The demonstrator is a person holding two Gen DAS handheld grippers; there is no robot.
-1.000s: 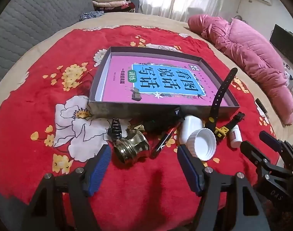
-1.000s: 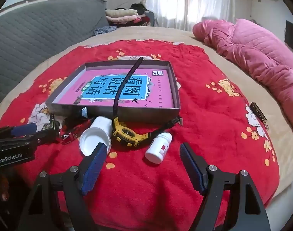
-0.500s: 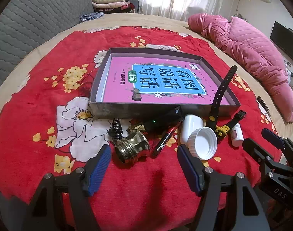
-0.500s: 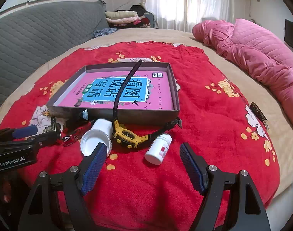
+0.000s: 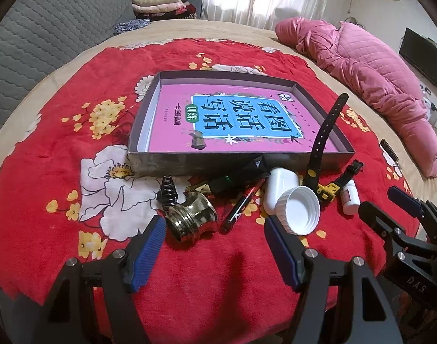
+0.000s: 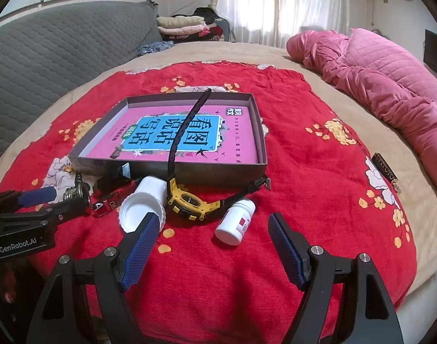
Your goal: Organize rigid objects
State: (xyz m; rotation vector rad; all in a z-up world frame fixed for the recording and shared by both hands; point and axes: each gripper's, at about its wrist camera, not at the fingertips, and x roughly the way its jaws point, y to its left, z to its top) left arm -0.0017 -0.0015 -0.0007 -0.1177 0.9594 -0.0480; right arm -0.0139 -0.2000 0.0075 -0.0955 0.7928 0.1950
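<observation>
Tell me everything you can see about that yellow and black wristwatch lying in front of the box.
The wristwatch has a chunky yellow case with a dark face, in what looks like plastic or rubber. It lies unbuckled on the red blanket, face up, just before the box. One perforated black strap arcs up over the box's front wall; the other, with the buckle, trails right along the blanket. The small white bottle lies close beside it.

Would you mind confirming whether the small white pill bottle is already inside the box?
No, the small white pill bottle lies on its side on the red blanket, outside the box.
</observation>
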